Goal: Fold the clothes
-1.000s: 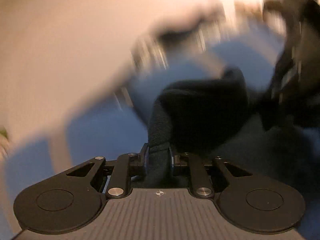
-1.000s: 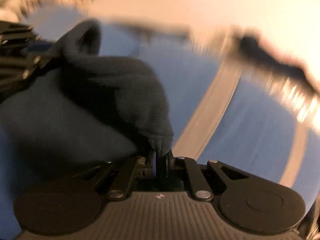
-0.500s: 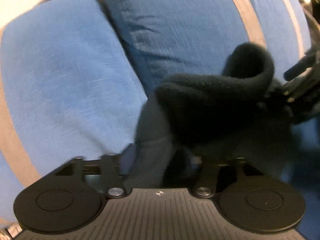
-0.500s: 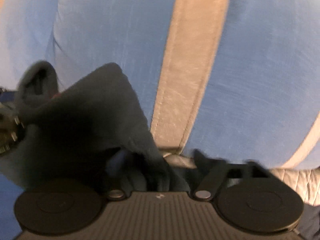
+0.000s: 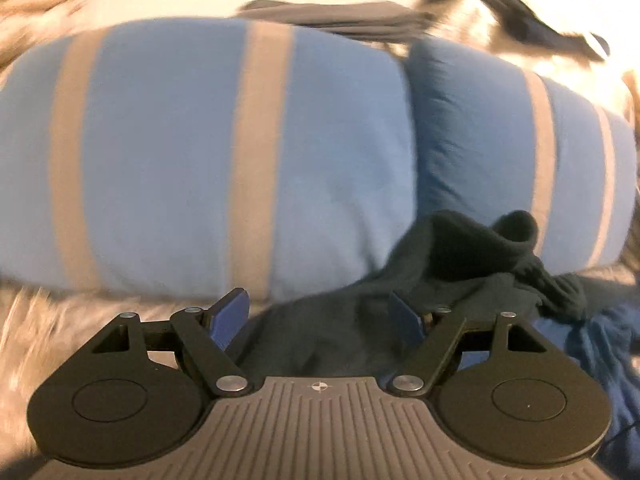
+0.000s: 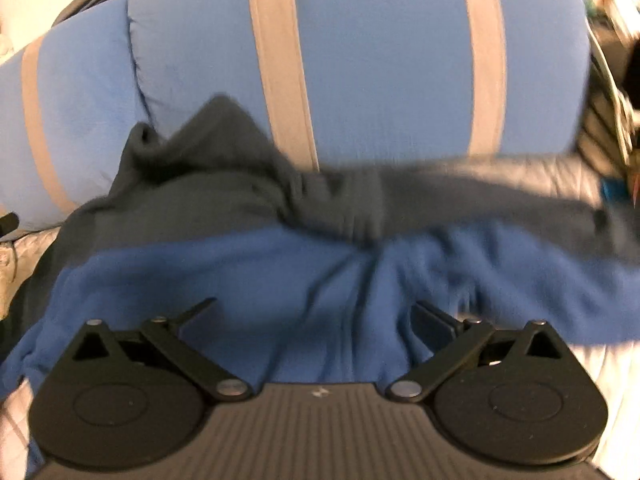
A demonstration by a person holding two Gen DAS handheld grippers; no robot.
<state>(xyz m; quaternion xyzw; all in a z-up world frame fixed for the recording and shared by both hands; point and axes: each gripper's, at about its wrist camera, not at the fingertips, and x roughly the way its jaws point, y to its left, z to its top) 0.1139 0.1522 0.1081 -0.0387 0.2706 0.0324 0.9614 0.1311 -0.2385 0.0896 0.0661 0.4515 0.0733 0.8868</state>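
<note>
A fleece garment, dark grey on top and blue below, lies crumpled against the striped pillows. In the left wrist view its grey part (image 5: pixel 460 264) bunches at the right, with grey cloth lying loose between the spread fingers of my left gripper (image 5: pixel 320 312), which is open. In the right wrist view the grey part (image 6: pixel 224 184) sits at the back and the blue part (image 6: pixel 280 276) spreads toward my right gripper (image 6: pixel 316 316), also open, hovering over the blue cloth. A grey sleeve (image 6: pixel 500 188) stretches to the right.
Two blue pillows with grey stripes (image 5: pixel 200 152) (image 6: pixel 380 60) stand just behind the garment. A pale quilted bed cover (image 6: pixel 608 376) shows at the edges. Dark cloth (image 5: pixel 332 16) lies above the pillows, and blurred clutter (image 6: pixel 612 92) sits at the far right.
Both grippers held the grey cloth a second ago, then opened and let it drop. They have pulled back, and the garment now lies against the pillows.
</note>
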